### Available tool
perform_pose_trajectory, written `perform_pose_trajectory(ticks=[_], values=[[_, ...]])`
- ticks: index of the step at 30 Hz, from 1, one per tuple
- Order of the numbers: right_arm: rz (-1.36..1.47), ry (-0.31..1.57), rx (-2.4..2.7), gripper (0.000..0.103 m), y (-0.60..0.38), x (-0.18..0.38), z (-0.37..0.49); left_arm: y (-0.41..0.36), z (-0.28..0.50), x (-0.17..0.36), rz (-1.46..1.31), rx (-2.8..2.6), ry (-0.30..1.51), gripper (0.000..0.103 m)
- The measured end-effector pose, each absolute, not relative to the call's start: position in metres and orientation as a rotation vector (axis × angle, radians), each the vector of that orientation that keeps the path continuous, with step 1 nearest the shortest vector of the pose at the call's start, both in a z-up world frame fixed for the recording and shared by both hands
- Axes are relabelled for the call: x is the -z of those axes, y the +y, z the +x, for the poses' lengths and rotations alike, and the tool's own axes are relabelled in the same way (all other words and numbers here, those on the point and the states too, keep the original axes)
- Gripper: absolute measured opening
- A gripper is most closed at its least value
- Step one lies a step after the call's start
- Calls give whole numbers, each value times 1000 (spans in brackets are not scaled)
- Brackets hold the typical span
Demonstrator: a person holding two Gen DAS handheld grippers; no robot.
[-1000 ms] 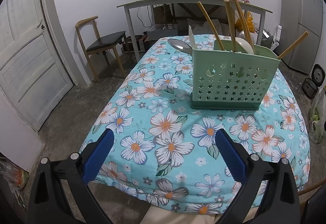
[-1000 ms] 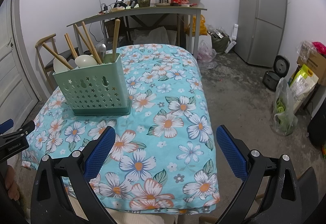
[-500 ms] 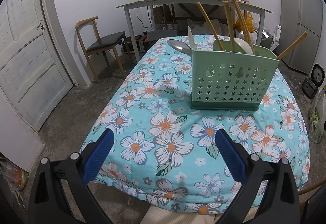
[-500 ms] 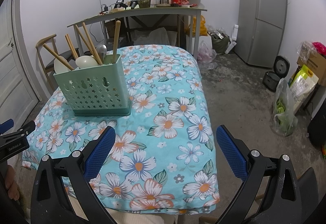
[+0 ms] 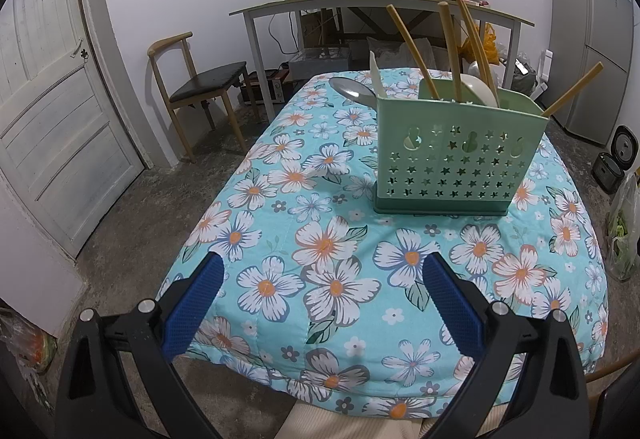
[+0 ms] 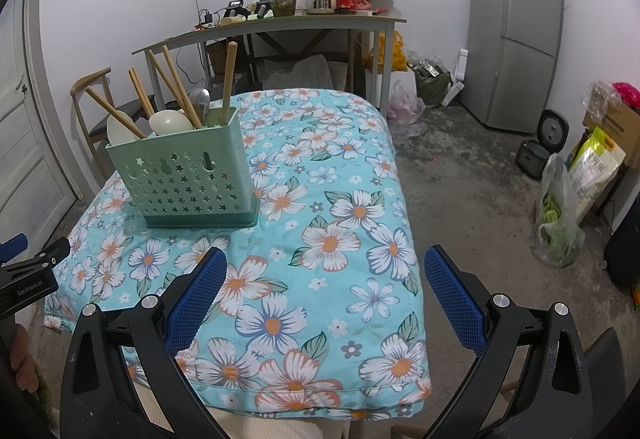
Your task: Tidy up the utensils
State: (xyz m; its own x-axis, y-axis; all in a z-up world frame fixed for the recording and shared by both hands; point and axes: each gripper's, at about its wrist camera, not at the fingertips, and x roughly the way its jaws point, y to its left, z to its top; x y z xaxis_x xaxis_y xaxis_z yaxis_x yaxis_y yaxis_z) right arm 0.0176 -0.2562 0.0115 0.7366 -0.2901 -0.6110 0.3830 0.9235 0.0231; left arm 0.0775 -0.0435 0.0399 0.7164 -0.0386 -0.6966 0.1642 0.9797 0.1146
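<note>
The left hand-held gripper (image 5: 318, 279) hangs over the near edge of the bench covered in a turquoise quilted cloth with white and orange flowers (image 5: 336, 271). Its blue-padded fingers (image 5: 192, 303) stand wide apart, released, with nothing between them. The right hand-held gripper (image 6: 322, 281) is likewise released, its blue pads (image 6: 454, 299) spread over the near right part of the same cloth.

The pale green perforated plastic utensil caddy (image 5: 456, 155) stands upright on the cloth, well ahead of the left hand-held gripper and to its right. From the right wrist view the same caddy (image 6: 188, 175) lies ahead and to the left, well apart from the fingers.

Condition of the caddy: rectangular, front wall pierced with star and gourd-shaped holes, seated on a darker green base. It holds several light wooden sticks, likely chopsticks (image 5: 450, 51), leaning at differing angles, one (image 5: 574, 95) slanting out over the right corner. A cream rounded spoon bowl (image 6: 170, 123) rises above the rim. A grey metal spoon bowl (image 5: 352, 89) protrudes past the caddy's left rear corner. Which compartment each item occupies cannot be determined.
</note>
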Motion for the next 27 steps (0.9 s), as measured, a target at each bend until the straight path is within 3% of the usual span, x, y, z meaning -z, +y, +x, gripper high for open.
perform_pose_trajectory(ticks=[27], values=[[152, 643, 373, 95, -254, -12, 18, -43, 77, -39, 174, 114, 766, 97]])
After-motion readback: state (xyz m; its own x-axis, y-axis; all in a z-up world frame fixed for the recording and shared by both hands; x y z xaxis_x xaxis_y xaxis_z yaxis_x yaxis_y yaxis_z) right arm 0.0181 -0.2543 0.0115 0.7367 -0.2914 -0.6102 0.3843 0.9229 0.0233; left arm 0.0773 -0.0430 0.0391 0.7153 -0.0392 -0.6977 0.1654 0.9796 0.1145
